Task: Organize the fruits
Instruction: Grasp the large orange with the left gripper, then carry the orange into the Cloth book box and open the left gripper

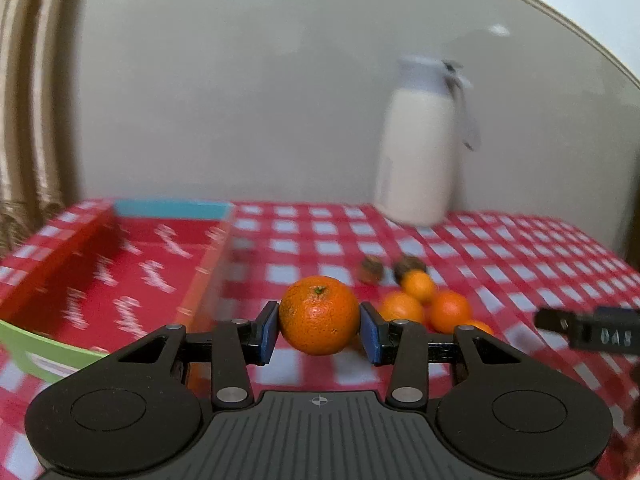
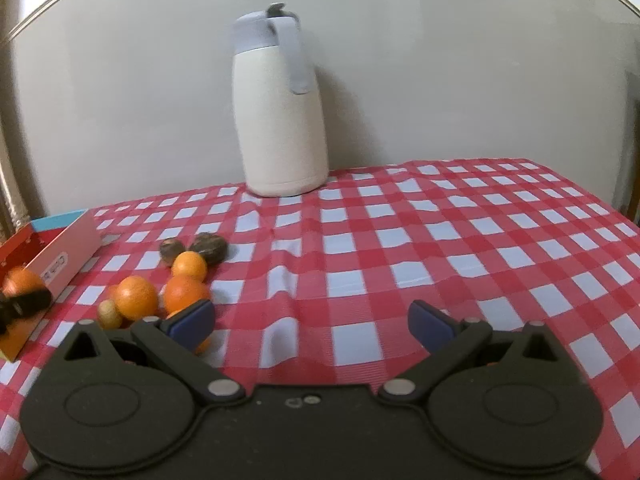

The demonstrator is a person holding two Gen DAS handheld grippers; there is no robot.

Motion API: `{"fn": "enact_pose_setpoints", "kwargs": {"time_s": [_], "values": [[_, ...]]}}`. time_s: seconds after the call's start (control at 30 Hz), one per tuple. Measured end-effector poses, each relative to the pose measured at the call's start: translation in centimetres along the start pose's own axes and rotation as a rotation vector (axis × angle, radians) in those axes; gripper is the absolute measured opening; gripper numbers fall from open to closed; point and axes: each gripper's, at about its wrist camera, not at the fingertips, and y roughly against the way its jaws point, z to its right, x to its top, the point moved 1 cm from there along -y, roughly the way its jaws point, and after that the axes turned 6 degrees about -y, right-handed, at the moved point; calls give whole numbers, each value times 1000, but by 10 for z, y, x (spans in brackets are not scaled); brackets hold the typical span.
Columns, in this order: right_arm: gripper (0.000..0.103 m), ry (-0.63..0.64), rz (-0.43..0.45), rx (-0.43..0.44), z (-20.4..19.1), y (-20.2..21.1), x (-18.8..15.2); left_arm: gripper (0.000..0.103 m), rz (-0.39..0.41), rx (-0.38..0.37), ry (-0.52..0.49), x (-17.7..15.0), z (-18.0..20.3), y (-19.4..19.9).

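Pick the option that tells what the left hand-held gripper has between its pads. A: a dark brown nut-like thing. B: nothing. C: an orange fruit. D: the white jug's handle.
C: the left hand-held gripper has its blue pads pressed on either side of an orange fruit, stem up.

Box (image 2: 60,260) left of fruit pile (image 2: 160,284) — jug (image 2: 280,120) behind, on table (image 2: 440,240).

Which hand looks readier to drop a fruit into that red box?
The left gripper: it already holds an orange beside the box. The right gripper is open and empty.
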Motion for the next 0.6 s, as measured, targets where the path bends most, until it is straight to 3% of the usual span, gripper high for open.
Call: {"fn": "enact_pose_setpoints", "kwargs": {"time_s": [0.23,0.53,0.57,0.6], "values": [[103,24,7,26,-21,2,-3,43,18,96,54,1,-57,11],[103,74,4,52,-42,-1,-7,43,-63,167,125,-8,-104,-2],[103,74,5,53,-43,-1,-7,52,-54,175,128,-8,-104,1],[103,73,6,54,-43,0,-7,76,-33,178,122,-8,-104,5]]}}
